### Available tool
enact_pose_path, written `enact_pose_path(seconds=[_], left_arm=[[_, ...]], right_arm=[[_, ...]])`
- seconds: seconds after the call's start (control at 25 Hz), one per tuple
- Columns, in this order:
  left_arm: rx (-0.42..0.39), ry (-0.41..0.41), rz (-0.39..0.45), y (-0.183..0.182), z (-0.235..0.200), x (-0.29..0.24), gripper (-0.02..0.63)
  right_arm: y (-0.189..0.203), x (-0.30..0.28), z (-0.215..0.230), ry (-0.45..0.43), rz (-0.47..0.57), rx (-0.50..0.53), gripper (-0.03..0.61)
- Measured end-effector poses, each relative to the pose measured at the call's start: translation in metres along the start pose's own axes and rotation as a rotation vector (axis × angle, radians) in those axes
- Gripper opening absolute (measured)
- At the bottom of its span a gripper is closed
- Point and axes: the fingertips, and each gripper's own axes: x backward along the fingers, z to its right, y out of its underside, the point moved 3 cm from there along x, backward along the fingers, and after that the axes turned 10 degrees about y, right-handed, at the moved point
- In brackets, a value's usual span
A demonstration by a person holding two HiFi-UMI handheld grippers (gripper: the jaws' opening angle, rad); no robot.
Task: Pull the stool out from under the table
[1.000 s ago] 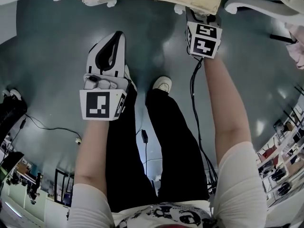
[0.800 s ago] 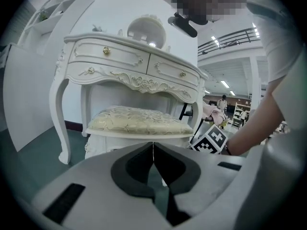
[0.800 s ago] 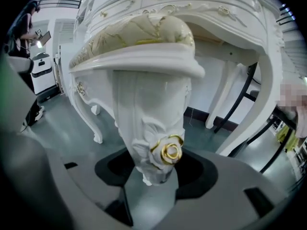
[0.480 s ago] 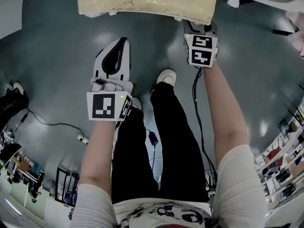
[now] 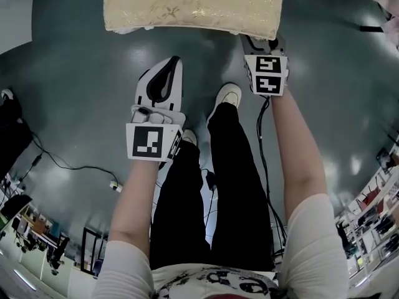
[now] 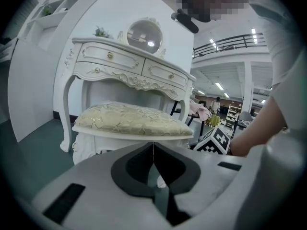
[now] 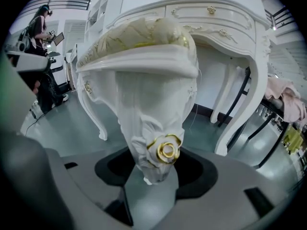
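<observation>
Two grippers were held out ahead of the person, and only one of them had hold of anything. On the left, the left gripper (image 5: pixel 174 64) hung over the bare floor (image 5: pixel 68 73), its jaws pressed together with nothing between them, pointing forward and a little to the right, short of the stool (image 5: pixel 193 5). The forearm behind it was stretched nearly straight above the left leg. The stool lay straight ahead of both tools, its cream cushion running side to side across the person's front. In the left gripper view it stood in front of the white table (image 6: pixel 129 66), at the gap between the table's legs. How much of the seat lay beneath the tabletop could not be told. On the right, the right gripper (image 5: pixel 262 42) reached the stool's near right corner. Its jaws were clamped around the carved stool leg (image 7: pixel 156 143), just beside the gold rose (image 7: pixel 166 150), and the right arm ran almost straight back to the shoulder. The right hand was thus the one at the stool, so the pull would probably run back toward the person's feet, along that outstretched arm.
</observation>
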Motion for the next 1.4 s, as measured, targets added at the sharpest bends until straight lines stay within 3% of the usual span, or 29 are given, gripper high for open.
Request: enact_pose_path(seconds=[0.4, 0.6, 0.76, 1.2, 1.36, 1.4], left_arm=[[-0.001, 0.020, -0.057, 0.045, 0.032, 0.047, 0.021], [-0.002, 0.029, -0.062, 0.034, 0.035, 0.044, 0.021], [0.013, 0.032, -0.061, 0.030, 0.035, 0.046, 0.021], [-0.035, 0.029, -0.117, 0.016, 0.046, 0.061, 0.021], [-0.037, 0.028, -0.101, -0.016, 0.054, 0.071, 0.021], [-0.038, 0.031, -0.094, -0.026, 0.057, 0.073, 0.021]], right_arm=[[0.053, 0.050, -0.019, -0.037, -0.014, 0.027, 0.261], [0.052, 0.053, -0.017, -0.056, -0.020, 0.044, 0.261], [0.050, 0.053, -0.015, -0.022, -0.028, 0.033, 0.262], [0.063, 0.089, -0.010, 0.001, -0.198, -0.067, 0.258], [0.052, 0.130, -0.009, 0.012, -0.199, -0.067, 0.077], [0.046, 0.141, -0.009, 0.017, -0.190, -0.077, 0.062]])
